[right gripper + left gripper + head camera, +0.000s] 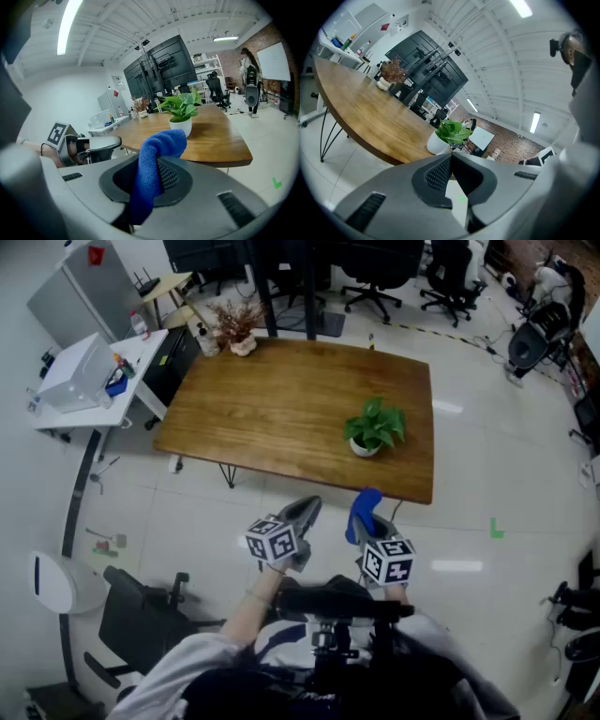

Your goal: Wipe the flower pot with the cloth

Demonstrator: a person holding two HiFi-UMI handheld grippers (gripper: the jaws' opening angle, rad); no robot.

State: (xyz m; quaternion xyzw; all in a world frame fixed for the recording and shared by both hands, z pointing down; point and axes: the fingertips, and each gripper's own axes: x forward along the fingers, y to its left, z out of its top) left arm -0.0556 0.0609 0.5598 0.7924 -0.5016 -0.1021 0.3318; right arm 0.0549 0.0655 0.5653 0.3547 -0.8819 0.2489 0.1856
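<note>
Grey sleeve [178, 676] of the person, at the bottom of the head view, forearm reaching forward. Wooden table [281, 399]: rounded corners, thin black legs, on a pale glossy floor. Black office chair [141, 615]: at the person's left, on the floor. White side desk [94, 381]: beyond the table's far left corner, carrying a white box and small clutter. Left gripper [307, 505]: grey, marker cube at its rear, held over the floor short of the table's near edge; jaws meet at the tips with nothing between them. Right gripper [370, 521]: just beside the left one, also short of the table; jaws clamped on the cloth. Flower pot [364, 447]: white, round, upright, holding a green leafy plant [375, 423]; stands on the table's right part near its near edge, well apart from both grippers. Blue cloth [161, 143]: folded over and bulging above the right jaw tips. Dried plant arrangement [239, 324]: table's far left corner. Green floor mark [496, 530]: right of the table.
</note>
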